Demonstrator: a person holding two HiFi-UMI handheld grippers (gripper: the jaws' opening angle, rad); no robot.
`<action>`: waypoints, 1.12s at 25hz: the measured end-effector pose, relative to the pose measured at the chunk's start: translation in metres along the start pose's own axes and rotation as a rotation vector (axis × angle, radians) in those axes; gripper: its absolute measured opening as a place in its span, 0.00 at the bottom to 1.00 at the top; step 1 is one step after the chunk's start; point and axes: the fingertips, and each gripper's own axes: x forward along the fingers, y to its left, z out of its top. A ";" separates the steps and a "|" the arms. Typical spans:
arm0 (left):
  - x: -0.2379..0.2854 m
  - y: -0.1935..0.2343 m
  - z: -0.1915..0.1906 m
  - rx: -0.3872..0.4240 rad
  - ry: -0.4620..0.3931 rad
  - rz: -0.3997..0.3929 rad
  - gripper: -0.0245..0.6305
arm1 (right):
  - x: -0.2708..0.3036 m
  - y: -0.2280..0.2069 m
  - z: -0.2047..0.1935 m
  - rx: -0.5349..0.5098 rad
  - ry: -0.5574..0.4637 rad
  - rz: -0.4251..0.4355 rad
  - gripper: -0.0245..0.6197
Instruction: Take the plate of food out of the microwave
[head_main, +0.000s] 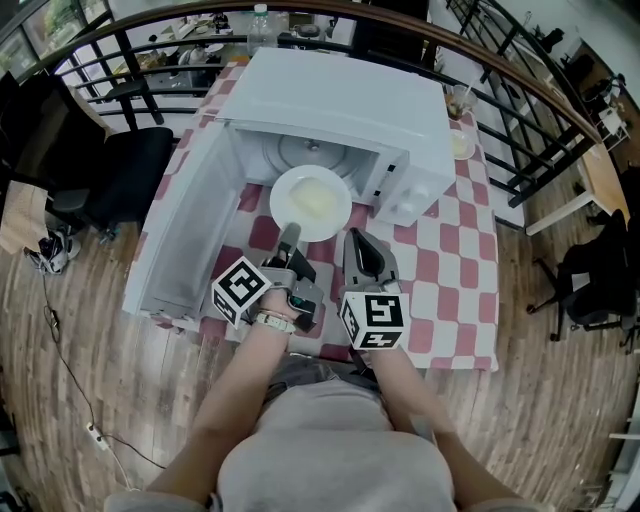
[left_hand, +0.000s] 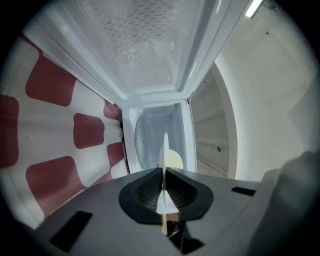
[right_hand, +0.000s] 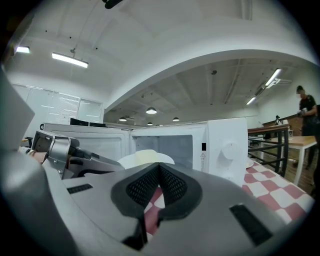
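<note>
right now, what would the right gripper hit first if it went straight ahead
Likely the plate in the left gripper, at its right rim; past that, the microwave front. Depth is unclear.

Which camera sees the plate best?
The head view: the whole round plate shows from above. The left gripper view shows only its thin edge; the right gripper view shows just its top part above the jaws.

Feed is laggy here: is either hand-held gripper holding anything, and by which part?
The left hand-held gripper clamps the plate by its near rim; the right hand-held gripper is shut on nothing.
</note>
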 end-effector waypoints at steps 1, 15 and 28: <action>0.000 -0.001 0.000 0.003 0.000 -0.005 0.06 | 0.001 0.001 0.000 0.002 -0.001 0.000 0.08; 0.002 -0.011 -0.007 0.014 0.027 -0.034 0.06 | 0.001 0.004 0.004 -0.005 0.004 -0.021 0.08; -0.001 -0.013 -0.007 0.004 0.019 -0.044 0.06 | -0.003 0.008 0.007 -0.024 -0.009 -0.012 0.08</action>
